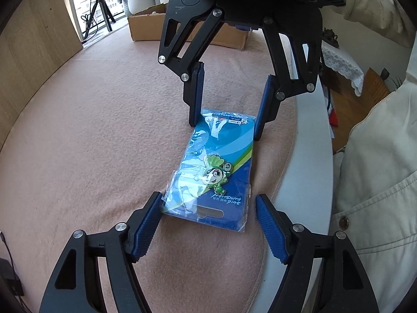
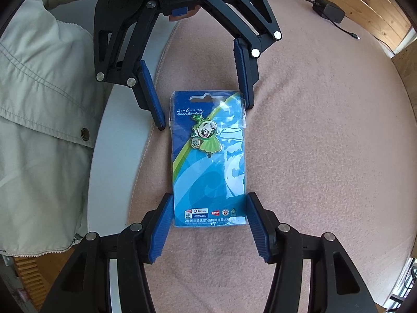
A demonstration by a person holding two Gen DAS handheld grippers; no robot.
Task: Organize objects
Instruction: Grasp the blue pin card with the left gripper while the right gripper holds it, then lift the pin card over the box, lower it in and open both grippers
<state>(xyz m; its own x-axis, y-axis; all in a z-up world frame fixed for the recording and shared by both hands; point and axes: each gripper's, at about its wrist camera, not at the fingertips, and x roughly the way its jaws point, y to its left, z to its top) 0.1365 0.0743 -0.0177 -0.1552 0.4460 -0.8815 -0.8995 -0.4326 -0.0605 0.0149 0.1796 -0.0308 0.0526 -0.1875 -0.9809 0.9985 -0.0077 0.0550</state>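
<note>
Packaged pin card (image 2: pixel 208 161), a blue card sealed in clear plastic with a green cartoon-figure pin mounted on it, is laid flat on the pink cloth (image 2: pixel 312 143) that covers the table. It is positioned near the cloth's edge, beside the bare white table rim (image 2: pixel 112 156).

Right gripper (image 2: pixel 209 224): the two blue pads are seen at either long side of the card's logo end. Both pads are placed against the edges of the package, so the card is clamped between them. In the left wrist view the same gripper (image 1: pixel 225 120) is seen at the far end of the card, pointing steeply down, its fingers straddling that end.

Left gripper (image 1: pixel 208 208): the jaws are held apart at the card's hanger-slot end. One pad touches the loose plastic at the corner; the other pad is separated from the package by a visible gap. No grip is applied. In the right wrist view this gripper (image 2: pixel 206 104) is seen straddling the far end of the card.

A cardboard box (image 1: pixel 146 26) is located at the far side of the table. A black power adapter (image 2: pixel 329 10) with its cable is lying on the cloth, well apart from the card. A person's cream jacket (image 2: pixel 39 104) is visible beside the table.
</note>
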